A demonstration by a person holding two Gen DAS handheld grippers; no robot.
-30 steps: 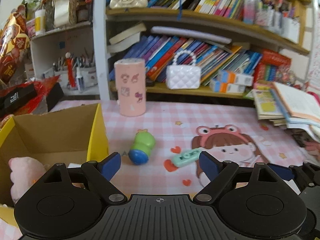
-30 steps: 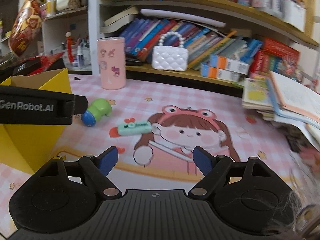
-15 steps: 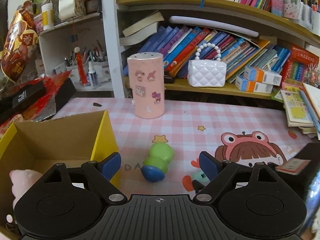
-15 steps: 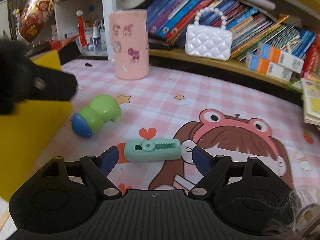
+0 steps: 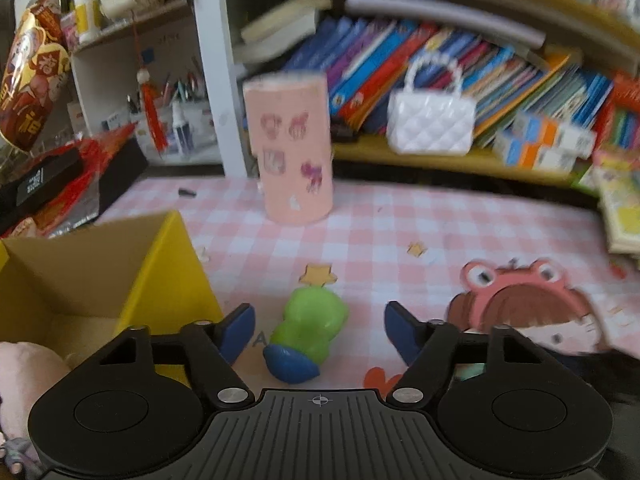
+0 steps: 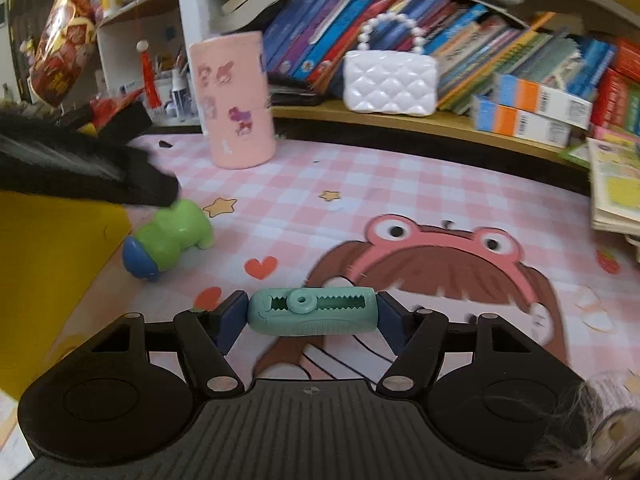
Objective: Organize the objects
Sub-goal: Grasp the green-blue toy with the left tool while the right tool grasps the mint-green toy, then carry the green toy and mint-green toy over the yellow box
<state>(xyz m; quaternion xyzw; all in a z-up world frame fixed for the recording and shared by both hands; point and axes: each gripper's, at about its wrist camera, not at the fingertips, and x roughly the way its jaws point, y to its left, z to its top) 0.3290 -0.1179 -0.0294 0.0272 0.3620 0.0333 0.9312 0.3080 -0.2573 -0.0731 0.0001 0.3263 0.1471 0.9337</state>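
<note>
A green toy with a blue base [image 5: 308, 336] lies on its side on the pink checked mat. My left gripper [image 5: 319, 330] straddles it, its jaws closing, with gaps on both sides of the toy. The same green toy [image 6: 170, 238] shows at the left of the right wrist view. A teal toothed correction-tape case [image 6: 312, 311] lies crosswise between the blue pads of my right gripper [image 6: 311, 320]. Those jaws are closing too, and the pads meet both ends of the case. A yellow cardboard box [image 5: 160, 280] stands open at the left, with a pink plush [image 5: 28, 372] inside.
A pink sticker-covered cylinder [image 5: 290, 152] stands upright behind the toy. A white quilted handbag [image 6: 390, 84] and rows of books fill the shelf at the back. Stacked books [image 6: 616, 184] lie at the right. The left gripper's black body [image 6: 80, 172] hangs over the yellow box [image 6: 48, 260].
Both grippers came forward and down and their jaws narrowed. The green toy now sits between the left fingers. The teal case now sits between the right pads.
</note>
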